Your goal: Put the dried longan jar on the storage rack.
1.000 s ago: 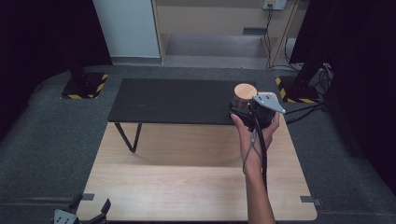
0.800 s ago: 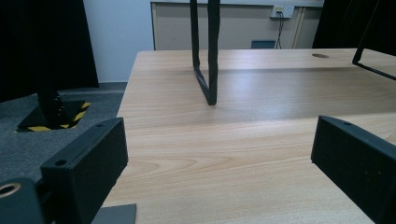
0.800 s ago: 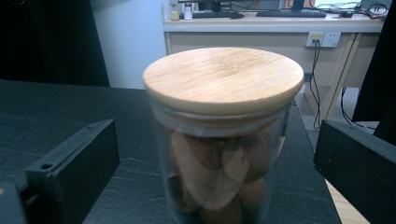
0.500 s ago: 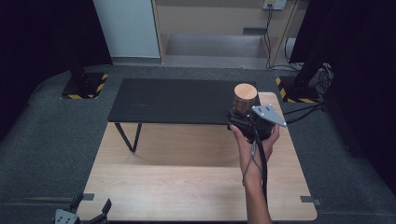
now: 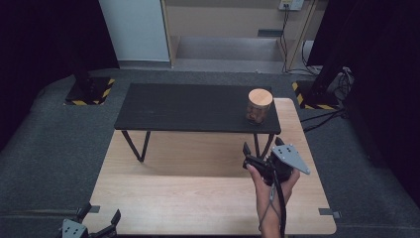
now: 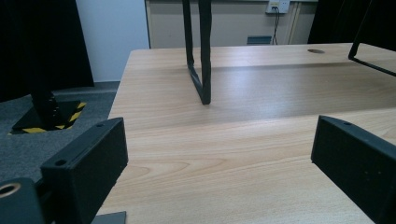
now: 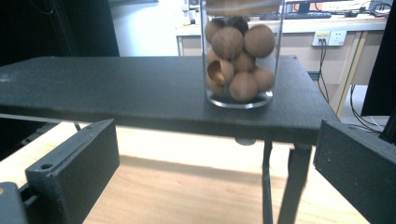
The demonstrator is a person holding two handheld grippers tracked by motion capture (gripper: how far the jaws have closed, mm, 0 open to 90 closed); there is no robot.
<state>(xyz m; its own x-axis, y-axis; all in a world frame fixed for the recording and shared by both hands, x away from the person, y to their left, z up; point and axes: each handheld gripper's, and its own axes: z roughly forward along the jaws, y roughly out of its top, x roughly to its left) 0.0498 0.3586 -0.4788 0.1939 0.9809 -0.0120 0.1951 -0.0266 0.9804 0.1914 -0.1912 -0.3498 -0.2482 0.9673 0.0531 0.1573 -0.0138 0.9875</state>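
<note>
Jar (image 5: 259, 105) of what look like nuts stands on black shelf (image 5: 188, 106), right tongs (image 5: 257, 156) gaping nearby.

Clear, glossy glass or plastic jar (image 7: 242, 56) with a pale, matt wooden lid (image 5: 260, 96), holding matt brown, nut-like balls (image 7: 227, 43). Raised shelf (image 5: 198, 107): black board with a finely rough, matt top on thin black metal legs (image 6: 197, 51). Table (image 6: 243, 144): light wood-grain surface, smooth with a soft sheen. Floor (image 5: 59, 144): grey carpet. Gripper jaws in both gripper views: matt black plastic.
</note>
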